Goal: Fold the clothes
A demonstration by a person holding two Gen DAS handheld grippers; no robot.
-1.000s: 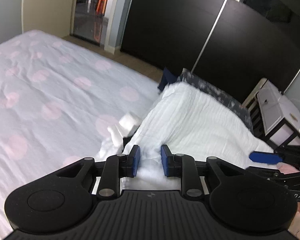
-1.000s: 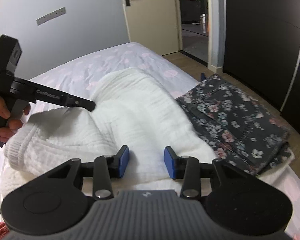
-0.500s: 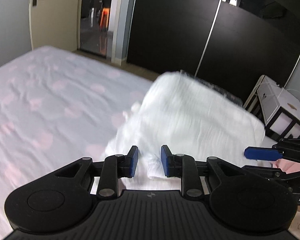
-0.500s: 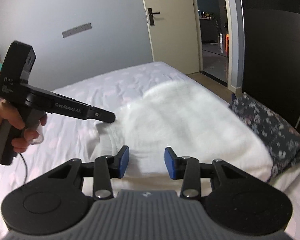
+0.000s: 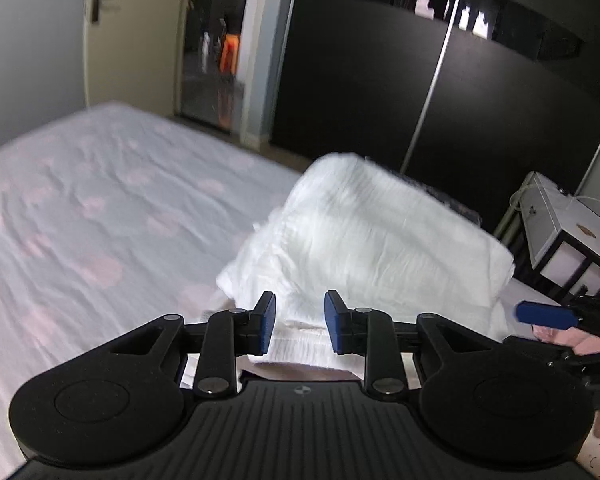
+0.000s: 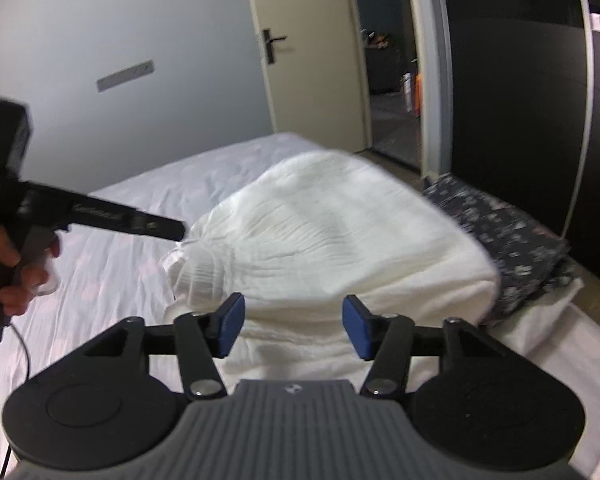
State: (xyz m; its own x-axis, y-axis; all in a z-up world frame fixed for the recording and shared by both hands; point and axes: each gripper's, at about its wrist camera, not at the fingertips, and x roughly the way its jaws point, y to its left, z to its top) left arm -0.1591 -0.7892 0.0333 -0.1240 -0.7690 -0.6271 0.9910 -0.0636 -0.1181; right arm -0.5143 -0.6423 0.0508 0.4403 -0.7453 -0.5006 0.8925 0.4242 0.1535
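A white ribbed garment (image 5: 380, 232) lies doubled over in a thick bundle on the bed, and also fills the middle of the right wrist view (image 6: 340, 232). My left gripper (image 5: 300, 320) is over its near hem. Its jaws are opening, with the hem in the gap and no pad pressing on it. From the right wrist view the left gripper (image 6: 176, 232) has its tip at the bundle's bunched left corner. My right gripper (image 6: 292, 326) is opening wide above the near edge and holds nothing. One of its blue fingers (image 5: 544, 315) shows at the right of the left wrist view.
A folded dark floral garment (image 6: 512, 240) lies beside the bundle at the bed's right edge. The pale spotted sheet (image 5: 100, 220) stretches to the left. A black wardrobe (image 5: 380, 80) and a white bedside unit (image 5: 560, 224) stand beyond. A person's hand (image 6: 12, 272) grips the left handle.
Both grippers have risen and drawn back from the white garment, which now lies in a thicker bundle. The right jaws have spread much wider and the left ones a little.
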